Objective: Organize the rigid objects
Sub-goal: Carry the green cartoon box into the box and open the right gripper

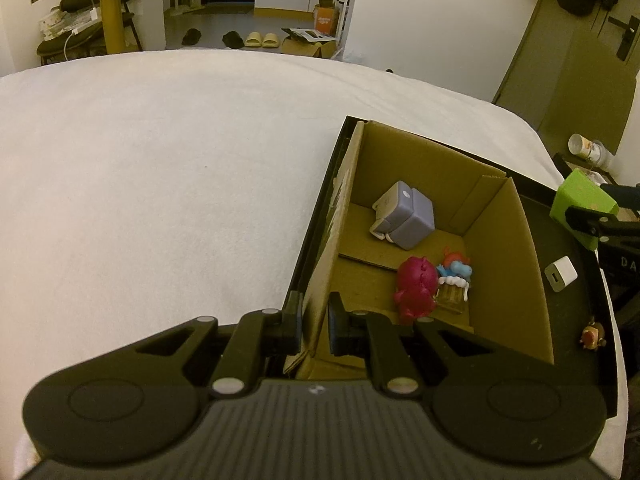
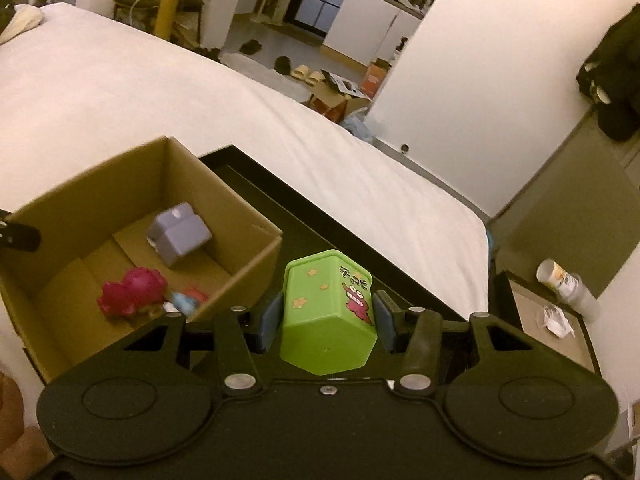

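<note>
An open cardboard box (image 1: 532,240) stands on a black tray (image 1: 568,320) on the white bed. In it lie a grey-lilac block (image 1: 408,216), a pink toy (image 1: 416,286) and a small blue figure (image 1: 454,270). My left gripper (image 1: 314,320) is shut on the box's near left wall (image 1: 320,280). My right gripper (image 2: 328,316) is shut on a green hexagonal container (image 2: 328,312) and holds it above the tray, right of the box (image 2: 240,248). The container (image 1: 582,204) and the right gripper show at the right edge of the left wrist view.
A white charger cube (image 1: 560,274) and a small brown figure (image 1: 592,334) lie on the tray right of the box. The white bed (image 1: 160,200) spreads left. A nightstand (image 2: 548,320) with a tipped cup (image 2: 560,278) stands right of the bed.
</note>
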Tool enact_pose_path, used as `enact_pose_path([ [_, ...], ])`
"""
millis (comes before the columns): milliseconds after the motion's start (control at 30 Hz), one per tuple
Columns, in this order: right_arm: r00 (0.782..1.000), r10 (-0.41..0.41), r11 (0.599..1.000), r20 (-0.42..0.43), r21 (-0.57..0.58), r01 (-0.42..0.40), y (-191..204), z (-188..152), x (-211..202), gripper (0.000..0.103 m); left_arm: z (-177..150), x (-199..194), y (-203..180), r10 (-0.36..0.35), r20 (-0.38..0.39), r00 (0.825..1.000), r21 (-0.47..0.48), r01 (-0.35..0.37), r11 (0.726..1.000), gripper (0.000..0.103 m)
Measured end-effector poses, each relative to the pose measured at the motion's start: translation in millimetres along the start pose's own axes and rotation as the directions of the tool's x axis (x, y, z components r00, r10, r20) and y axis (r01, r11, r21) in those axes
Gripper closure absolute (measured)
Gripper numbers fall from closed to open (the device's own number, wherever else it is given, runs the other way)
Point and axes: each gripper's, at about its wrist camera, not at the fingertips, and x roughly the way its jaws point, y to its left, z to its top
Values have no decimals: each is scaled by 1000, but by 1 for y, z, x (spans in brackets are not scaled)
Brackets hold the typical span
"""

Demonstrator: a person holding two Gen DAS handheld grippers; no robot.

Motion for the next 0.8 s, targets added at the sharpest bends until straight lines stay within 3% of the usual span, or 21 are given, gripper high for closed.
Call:
enact_pose_path([
  [600, 984, 148, 989, 95, -6, -148, 43, 31, -24, 55, 0, 2, 1, -8, 1, 1000, -2, 8, 1000, 92],
  [800, 979, 191, 981, 75, -35, -188, 56, 32, -16, 55, 0, 2, 2, -9, 1, 1000, -8, 9, 1000, 92],
])
